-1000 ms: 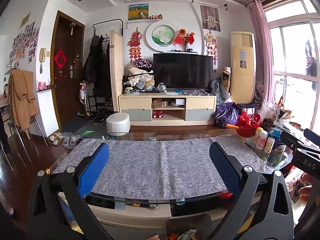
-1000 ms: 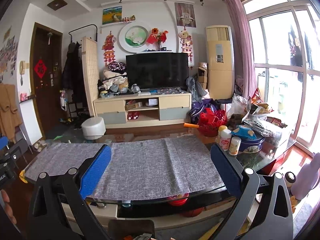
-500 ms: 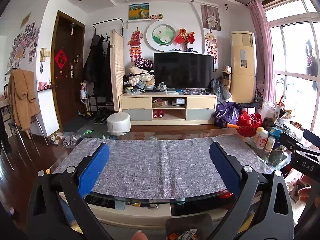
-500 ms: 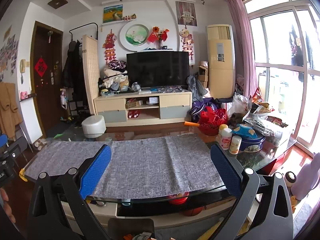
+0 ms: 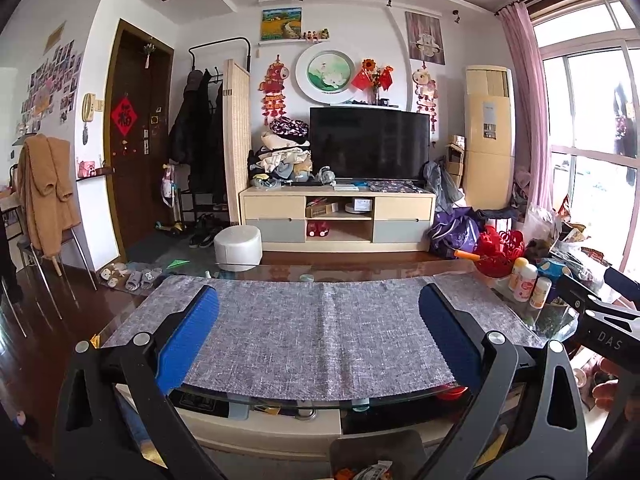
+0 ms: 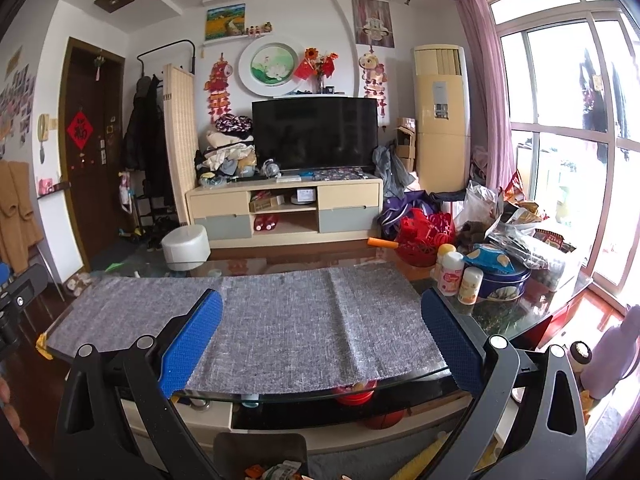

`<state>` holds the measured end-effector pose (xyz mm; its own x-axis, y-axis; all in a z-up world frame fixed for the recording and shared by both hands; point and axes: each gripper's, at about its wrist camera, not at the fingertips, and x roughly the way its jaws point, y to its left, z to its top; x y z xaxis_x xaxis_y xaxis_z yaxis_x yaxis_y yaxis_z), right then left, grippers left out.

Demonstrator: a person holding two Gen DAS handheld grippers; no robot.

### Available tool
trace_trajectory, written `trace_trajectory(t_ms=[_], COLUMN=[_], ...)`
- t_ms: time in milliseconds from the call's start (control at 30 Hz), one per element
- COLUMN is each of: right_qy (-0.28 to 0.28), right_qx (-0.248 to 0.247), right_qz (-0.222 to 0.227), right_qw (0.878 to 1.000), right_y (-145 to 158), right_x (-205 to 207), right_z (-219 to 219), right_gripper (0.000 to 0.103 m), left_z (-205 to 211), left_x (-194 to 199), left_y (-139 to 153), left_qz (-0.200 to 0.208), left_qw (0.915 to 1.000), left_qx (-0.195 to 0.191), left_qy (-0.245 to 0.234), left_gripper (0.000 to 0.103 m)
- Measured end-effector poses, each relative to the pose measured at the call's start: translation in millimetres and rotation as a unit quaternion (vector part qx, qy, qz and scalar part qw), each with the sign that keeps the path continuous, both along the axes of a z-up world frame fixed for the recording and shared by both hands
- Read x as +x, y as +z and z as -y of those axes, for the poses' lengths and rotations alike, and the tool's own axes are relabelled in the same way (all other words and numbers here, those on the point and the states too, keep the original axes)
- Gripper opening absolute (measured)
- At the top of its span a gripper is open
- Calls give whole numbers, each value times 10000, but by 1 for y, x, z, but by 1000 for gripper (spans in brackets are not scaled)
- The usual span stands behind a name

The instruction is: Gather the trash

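Grey cloth (image 5: 320,336) covers the glass table (image 6: 512,320) before you.
Your left gripper (image 5: 318,332) and right gripper (image 6: 322,336) both gape wide, grasping nothing.

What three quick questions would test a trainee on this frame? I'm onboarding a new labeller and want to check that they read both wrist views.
1. True or false: both the left tongs and the right tongs are open with nothing between their blue pads.
2. What covers most of the glass table? A) newspaper B) grey cloth C) plastic sheet
3. Fill in: in the right wrist view, the white bottles stand at the table's ____ end, beside the blue tin.

Key: 1 true. 2 B, the grey cloth. 3 right.
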<state>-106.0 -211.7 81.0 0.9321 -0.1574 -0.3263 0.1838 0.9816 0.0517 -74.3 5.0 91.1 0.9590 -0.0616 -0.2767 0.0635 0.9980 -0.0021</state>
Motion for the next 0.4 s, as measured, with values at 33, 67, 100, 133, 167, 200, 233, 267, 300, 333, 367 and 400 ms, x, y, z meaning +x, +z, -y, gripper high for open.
trace_trajectory(t_ms=[33, 67, 100, 133, 167, 200, 233, 267, 300, 333, 367, 400], right_qy=[-3, 0, -1, 5, 1, 0, -3, -4, -8, -7, -2, -2], right_qx=[2, -4, -2, -3, 2, 6, 4, 4, 10, 17, 11, 4], right_qz=[5, -1, -5, -9, -15, -20, -20, -19, -20, -19, -20, -23], right_qw=[10000, 10000, 10000, 10000, 10000, 10000, 10000, 10000, 10000, 10000, 10000, 10000], right_y=[0, 0, 0, 0, 0, 0, 0, 0, 0, 0, 0, 0], right_x=[0, 1, 0, 1, 1, 1, 1, 1, 1, 1, 1, 1], right_z=[0, 0, 0, 1, 1, 1, 2, 2, 1, 1, 2, 2], right_gripper=[100, 100, 100, 100, 100, 100, 100, 100, 100, 100, 100, 100], left_z=[0, -1, -1, -1, -1, -1, -1, -1, -1, 0, 0, 1], left_x=[1, 0, 0, 1, 2, 1, 2, 2, 2, 1, 1, 1], left_y=[0, 0, 0, 1, 1, 1, 1, 1, 1, 0, 0, 0], left_qz=[-5, -2, -3, -5, -3, -2, -3, 2, 4, 4, 3, 1], left_qw=[10000, 10000, 10000, 10000, 10000, 10000, 10000, 10000, 10000, 10000, 10000, 10000], left_qx=[-20, -32, -25, -29, -35, -40, -47, -58, -68, -76, -81, -85], left_qy=[-17, -9, 2, 22, 47, 69, 85, 74, 54, 27, 6, -8], left_gripper=[95, 95, 95, 95, 95, 95, 95, 95, 95, 95, 95, 95])
